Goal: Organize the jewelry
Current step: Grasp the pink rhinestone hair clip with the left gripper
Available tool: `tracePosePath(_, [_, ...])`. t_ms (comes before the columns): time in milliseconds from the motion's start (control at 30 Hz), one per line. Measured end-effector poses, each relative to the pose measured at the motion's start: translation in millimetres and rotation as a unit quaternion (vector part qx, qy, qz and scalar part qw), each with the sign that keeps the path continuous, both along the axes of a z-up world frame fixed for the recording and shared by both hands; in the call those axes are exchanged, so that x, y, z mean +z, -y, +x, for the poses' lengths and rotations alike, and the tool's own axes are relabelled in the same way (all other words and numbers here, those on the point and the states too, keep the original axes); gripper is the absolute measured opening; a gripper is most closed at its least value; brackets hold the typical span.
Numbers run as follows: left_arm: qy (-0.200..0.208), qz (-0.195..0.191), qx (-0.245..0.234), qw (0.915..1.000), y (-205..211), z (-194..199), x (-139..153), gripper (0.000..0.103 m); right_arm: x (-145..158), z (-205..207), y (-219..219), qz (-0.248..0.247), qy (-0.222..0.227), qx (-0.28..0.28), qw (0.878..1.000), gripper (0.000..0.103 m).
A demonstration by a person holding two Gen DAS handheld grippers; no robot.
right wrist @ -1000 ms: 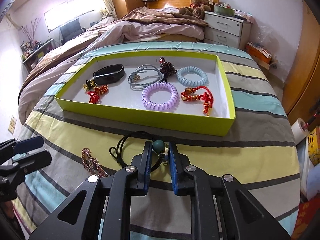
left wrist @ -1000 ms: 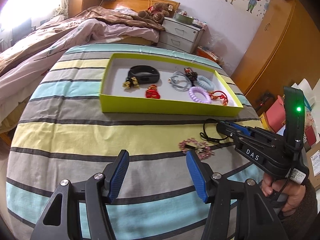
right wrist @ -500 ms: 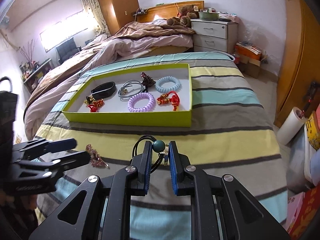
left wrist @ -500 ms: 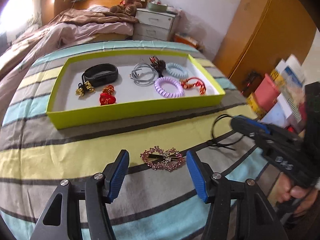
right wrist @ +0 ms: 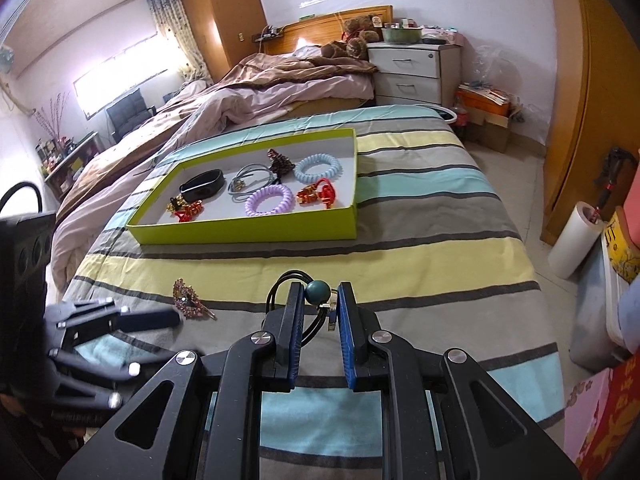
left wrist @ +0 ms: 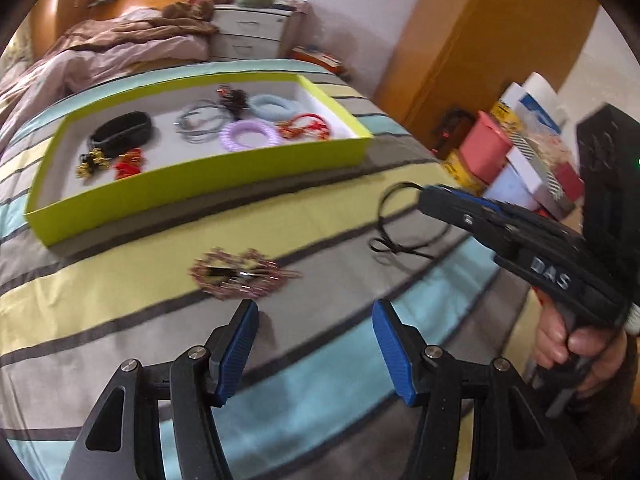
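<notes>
A lime-green tray (left wrist: 208,184) (right wrist: 248,234) sits on the striped bedspread and holds several hair ties, bracelets and charms. A pink rhinestone hair clip (left wrist: 240,274) (right wrist: 188,300) lies on the bedspread just ahead of my left gripper (left wrist: 316,340), which is open and empty. My right gripper (right wrist: 318,304) is shut on a black cord necklace with a green bead (right wrist: 318,291) and holds it above the bedspread; in the left wrist view the cord loop (left wrist: 404,224) hangs from its tip (left wrist: 430,202).
The bedspread (right wrist: 420,240) ends at the right over a tiled floor with a paper roll (right wrist: 572,240) and stacked boxes (left wrist: 516,152). A rumpled quilt (right wrist: 248,96) and a white nightstand (right wrist: 412,68) lie beyond the tray.
Both grippers have pulled back and risen from the tray. The right one has lifted the cord necklace. The left view has swung right, so the hair clip now sits left of centre.
</notes>
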State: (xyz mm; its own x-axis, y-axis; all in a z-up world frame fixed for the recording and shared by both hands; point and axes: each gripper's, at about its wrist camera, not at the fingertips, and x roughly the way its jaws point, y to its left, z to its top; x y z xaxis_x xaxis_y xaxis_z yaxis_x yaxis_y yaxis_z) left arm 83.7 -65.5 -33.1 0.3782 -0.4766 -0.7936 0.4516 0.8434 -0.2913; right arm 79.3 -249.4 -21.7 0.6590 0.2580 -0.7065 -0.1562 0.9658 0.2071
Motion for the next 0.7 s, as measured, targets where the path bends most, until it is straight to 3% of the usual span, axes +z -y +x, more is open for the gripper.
tracePosePath(200, [0.071, 0.091, 0.0, 0.9933, 1, 9, 14, 0.059, 1, -3, 5, 0.002, 0.001, -0.004, 1.0, 0.017])
tracePosePath(333, [0.07, 0.127, -0.024, 0.9891, 1, 28, 6, 0.06, 0, -4, 6, 0.002, -0.001, -0.004, 1.0, 0.017])
tracePosePath(433, [0.057, 0.124, -0.047, 0.9896, 5, 33, -4, 0.06, -1, -5, 5, 0.003, -0.002, -0.003, 1.0, 0.017])
tracePosePath(700, [0.052, 0.12, -0.039, 0.9906, 6, 27, -6, 0.061, 0, -5, 7, 0.002, -0.005, -0.004, 1.0, 0.017])
